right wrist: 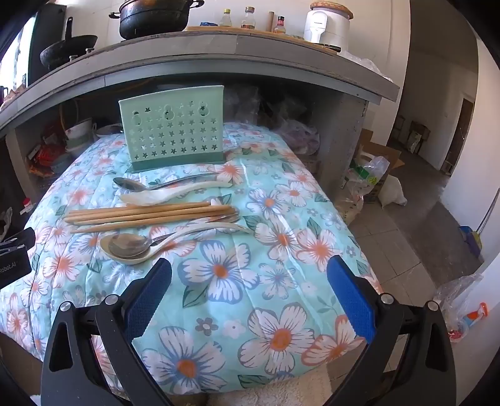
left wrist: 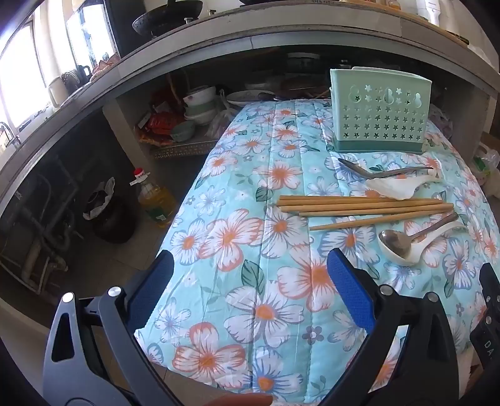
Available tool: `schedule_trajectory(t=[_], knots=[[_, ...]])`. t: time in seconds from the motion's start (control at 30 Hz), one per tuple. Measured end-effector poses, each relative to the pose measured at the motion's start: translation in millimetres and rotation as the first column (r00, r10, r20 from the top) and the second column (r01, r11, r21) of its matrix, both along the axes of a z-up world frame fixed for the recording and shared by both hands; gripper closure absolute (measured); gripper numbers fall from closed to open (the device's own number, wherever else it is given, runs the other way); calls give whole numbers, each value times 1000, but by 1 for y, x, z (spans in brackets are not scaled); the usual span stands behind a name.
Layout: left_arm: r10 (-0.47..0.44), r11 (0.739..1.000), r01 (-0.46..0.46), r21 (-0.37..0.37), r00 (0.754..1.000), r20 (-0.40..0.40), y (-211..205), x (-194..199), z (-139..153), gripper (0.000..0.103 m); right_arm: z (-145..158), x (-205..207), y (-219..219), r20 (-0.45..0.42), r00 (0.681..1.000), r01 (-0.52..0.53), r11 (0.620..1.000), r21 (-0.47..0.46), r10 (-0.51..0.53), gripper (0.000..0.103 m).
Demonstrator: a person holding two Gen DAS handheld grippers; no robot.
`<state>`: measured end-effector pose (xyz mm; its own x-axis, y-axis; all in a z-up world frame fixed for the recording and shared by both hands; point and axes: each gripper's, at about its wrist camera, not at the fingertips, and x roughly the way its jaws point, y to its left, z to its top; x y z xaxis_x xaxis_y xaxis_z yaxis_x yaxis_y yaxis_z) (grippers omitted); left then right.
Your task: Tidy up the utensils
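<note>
A mint-green perforated utensil holder stands at the far end of the floral cloth. In front of it lie a metal spoon and a white ceramic spoon, then several wooden chopsticks, then a metal spoon nested in a white ceramic spoon. My left gripper hovers open over the cloth's near left part. My right gripper is open too, nothing between its fingers, just right of the nested spoons.
A grey counter overhangs the far side, bearing a black pot, bottles and a white appliance. Bowls sit on a shelf beneath. An oil bottle stands on the floor left; bags and boxes at right.
</note>
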<state>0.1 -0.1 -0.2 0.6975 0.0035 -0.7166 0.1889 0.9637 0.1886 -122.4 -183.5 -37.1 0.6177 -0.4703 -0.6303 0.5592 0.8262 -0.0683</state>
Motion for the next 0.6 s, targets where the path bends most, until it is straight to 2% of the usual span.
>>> schedule_trajectory(t=[0.6], knots=[[-11,1000,11,-7,1000,5,-1,-1,2,9,3,0,2,9,1000,-7,1000,6,7,6]])
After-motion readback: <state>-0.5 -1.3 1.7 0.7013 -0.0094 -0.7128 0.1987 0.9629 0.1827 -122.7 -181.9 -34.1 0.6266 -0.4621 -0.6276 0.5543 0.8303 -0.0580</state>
